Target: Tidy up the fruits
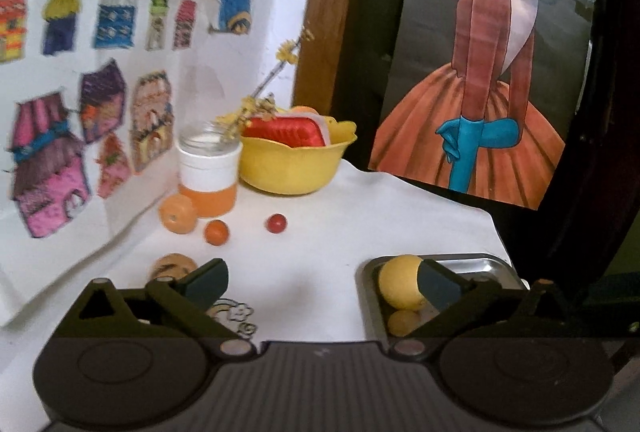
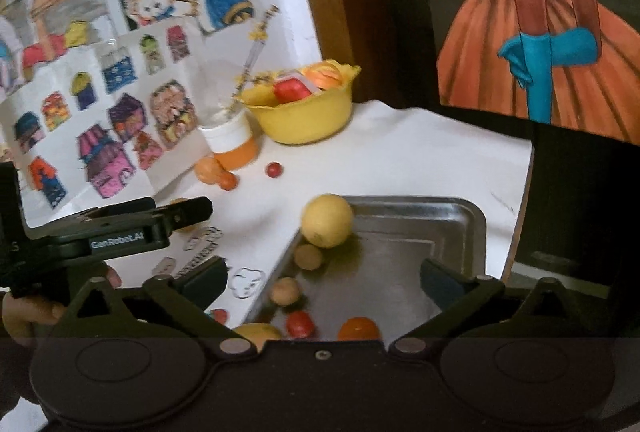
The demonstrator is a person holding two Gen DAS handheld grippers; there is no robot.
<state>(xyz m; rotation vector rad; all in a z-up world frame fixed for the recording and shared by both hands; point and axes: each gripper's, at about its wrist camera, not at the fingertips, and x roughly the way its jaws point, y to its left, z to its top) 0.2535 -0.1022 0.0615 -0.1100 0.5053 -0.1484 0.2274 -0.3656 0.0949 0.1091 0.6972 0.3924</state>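
A metal tray (image 2: 460, 228) lies on the white table. In it are a yellow lemon (image 2: 327, 220) at the far left corner, two small brown fruits (image 2: 308, 257), a red tomato (image 2: 299, 324), an orange tomato (image 2: 358, 328) and a yellow fruit (image 2: 256, 332). My right gripper (image 2: 322, 282) hangs open over the tray with nothing in it. My left gripper (image 1: 322, 286) is open over the table left of the tray (image 1: 480, 266), the lemon (image 1: 400, 282) behind its right finger. Loose on the table are two small tomatoes (image 1: 217, 232) and an orange fruit (image 1: 178, 213).
A yellow bowl (image 1: 294, 160) with red and orange items stands at the back, beside a jar (image 1: 210, 168) holding dried flowers. Coloured drawings lean along the left wall. A brown round object (image 1: 174, 266) lies near the left finger. A hand (image 2: 24, 312) holds the left gripper.
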